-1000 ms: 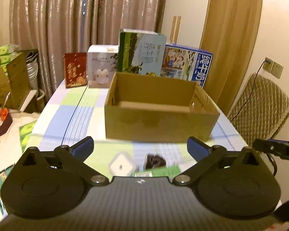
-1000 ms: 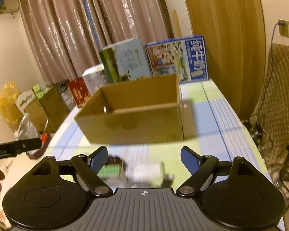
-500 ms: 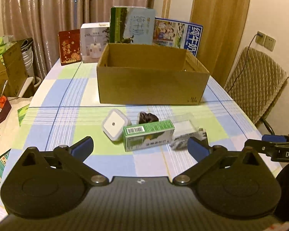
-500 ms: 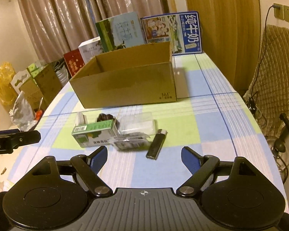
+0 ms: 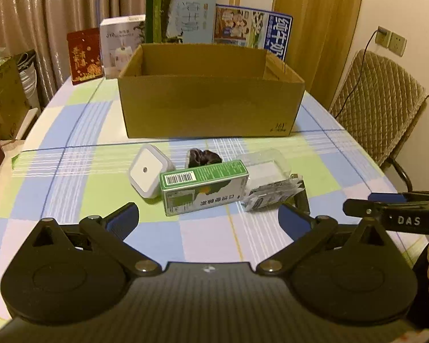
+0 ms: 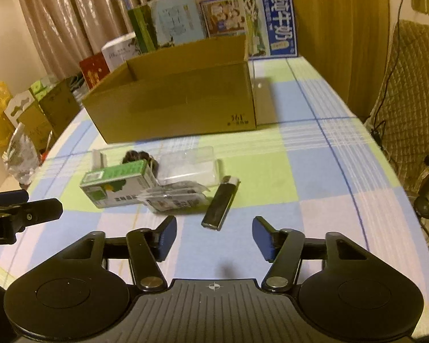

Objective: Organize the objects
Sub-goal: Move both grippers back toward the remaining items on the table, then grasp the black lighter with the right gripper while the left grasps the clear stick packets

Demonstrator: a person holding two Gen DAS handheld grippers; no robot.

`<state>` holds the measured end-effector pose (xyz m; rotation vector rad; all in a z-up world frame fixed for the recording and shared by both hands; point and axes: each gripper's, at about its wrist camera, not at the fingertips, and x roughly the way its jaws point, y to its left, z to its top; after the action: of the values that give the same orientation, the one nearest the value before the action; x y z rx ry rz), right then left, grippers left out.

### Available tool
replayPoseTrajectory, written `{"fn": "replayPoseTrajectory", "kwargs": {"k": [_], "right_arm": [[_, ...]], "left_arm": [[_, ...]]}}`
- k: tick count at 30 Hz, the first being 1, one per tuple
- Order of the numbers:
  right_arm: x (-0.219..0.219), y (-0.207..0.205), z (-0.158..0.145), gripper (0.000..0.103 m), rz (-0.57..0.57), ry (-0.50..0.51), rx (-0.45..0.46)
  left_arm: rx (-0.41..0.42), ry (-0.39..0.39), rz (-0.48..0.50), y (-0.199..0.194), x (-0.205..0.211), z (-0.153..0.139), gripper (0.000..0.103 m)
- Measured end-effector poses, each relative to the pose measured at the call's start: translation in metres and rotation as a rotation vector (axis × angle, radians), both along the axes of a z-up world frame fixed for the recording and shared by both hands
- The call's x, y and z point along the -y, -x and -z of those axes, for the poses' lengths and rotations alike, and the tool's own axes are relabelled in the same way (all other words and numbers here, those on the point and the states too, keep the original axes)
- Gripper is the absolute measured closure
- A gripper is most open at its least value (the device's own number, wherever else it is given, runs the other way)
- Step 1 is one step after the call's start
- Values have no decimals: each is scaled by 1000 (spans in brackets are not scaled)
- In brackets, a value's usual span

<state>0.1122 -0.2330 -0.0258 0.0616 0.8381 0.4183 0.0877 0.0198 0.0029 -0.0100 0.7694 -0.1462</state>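
Both claws spread wide, empty: left gripper (image 5: pixel 207 218), right gripper (image 6: pixel 213 238). Lighter (image 6: pixel 220 202) flat on table (image 6: pixel 314 171), just ahead of right gripper, box (image 6: pixel 171 100) beyond. Likely light, rigid, slick; pinch across narrow sides, mid-body.

Cardboard box (image 5: pixel 211 108) on the counter (image 5: pixel 71 131); cartons (image 5: pixel 180 17) behind it; before it, left to right: adapter (image 5: pixel 147 171), toothpaste box (image 5: pixel 204 188), packet (image 5: pixel 274 195), lighter (image 6: pixel 220 203).
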Motion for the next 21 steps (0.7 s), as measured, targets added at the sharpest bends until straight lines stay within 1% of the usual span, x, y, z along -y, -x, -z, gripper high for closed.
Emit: {"fn": "replayPoseTrajectory", "kwargs": {"k": [3,11,14,17,21], "right_arm": [[-5,-13,12,57,-11,15,-19],[-17,-47,43,60,-24,16,-72],[-23,-57,51,64,-33,27,-84],[-30,-65,59,67,-45,42,-89],[-37,-70,60,68,-61,60,-64]], "left_arm": [[-20,-9,5,-10,3,12,1],[-60,-13,22,-35,8,40,1],[-72,-10,26,-42,9,49,1],[-84,-7,31,-48,10,56,1],[-90,-6,43,-53,11,62,1]]}}
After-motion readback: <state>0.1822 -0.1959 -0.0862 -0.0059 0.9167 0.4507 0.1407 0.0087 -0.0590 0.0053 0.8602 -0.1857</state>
